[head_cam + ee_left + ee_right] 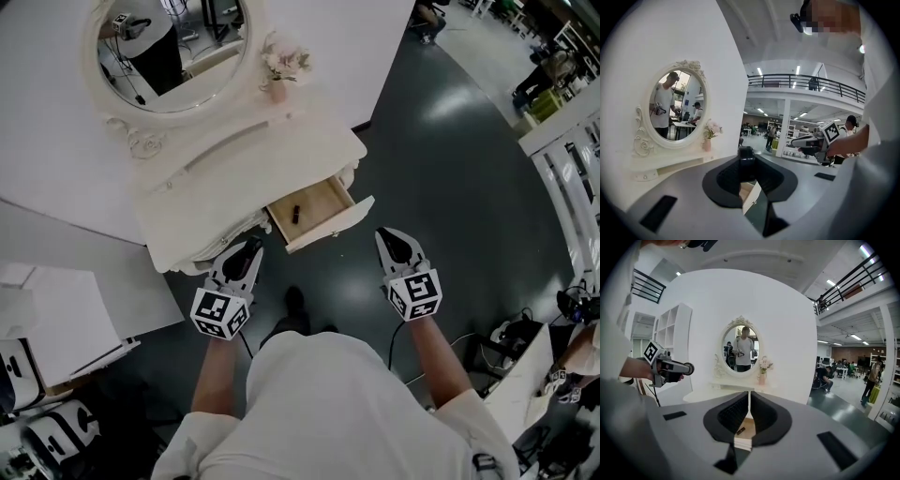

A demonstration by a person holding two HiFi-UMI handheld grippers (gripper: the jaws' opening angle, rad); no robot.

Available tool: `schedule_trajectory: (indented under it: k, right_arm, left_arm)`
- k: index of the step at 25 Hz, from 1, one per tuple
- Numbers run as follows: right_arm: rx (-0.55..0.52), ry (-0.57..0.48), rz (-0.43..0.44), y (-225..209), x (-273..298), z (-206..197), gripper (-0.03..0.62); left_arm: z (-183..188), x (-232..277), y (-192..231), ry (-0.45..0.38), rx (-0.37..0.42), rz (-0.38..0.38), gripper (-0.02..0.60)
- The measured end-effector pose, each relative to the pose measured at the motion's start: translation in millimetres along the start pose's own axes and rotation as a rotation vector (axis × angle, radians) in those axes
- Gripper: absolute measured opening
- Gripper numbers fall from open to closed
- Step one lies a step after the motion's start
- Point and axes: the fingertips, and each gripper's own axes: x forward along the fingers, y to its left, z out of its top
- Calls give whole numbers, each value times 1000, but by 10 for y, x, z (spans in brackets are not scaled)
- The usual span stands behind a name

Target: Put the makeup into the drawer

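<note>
Item in hand: a short black makeup piece [746, 158], seemingly tube-shaped, clamped between the tips of your left hand-held gripper [247, 249], whose jaws are partly closed on it. Destination: the open drawer with pale wooden inside and white front [330, 225], ahead and slightly right of that hand-held gripper, under the white vanity tabletop [281, 155]. Already lodged: one small dark makeup stick [295, 213] on the drawer floor, on the side nearer the left hand-held gripper. Right hand-held gripper [387, 236]: jaws drawn to a thin slit, nothing between them, standing off the drawer's right front corner. Handling: bring your left tips over the drawer's front wall, then lower them onto bare wood clear of the stick already there. Only then ease the jaws apart. If it is a tube it will likely roll, so set it down low; do not drop it. Keep your right hand-held gripper clear of the drawer front until the piece lies still.
</note>
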Motion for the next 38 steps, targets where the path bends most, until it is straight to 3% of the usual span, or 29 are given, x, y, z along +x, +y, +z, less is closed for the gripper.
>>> schedule_trajectory:
  k: [11, 21, 30, 38]
  right_arm:
    - [27, 32, -77, -77, 383, 133, 34]
    - [41, 63, -114, -222, 410, 79, 34]
    - [31, 64, -50, -597, 706, 23, 34]
    - [31, 89, 72, -1035, 1116, -19, 34]
  left_arm:
    - [129, 401, 505, 11, 5, -91, 74]
    - [157, 680, 515, 23, -7, -132, 74]
    - [122, 1044, 509, 51, -7, -75, 74]
    - [62, 1571, 417, 102, -29, -17, 74]
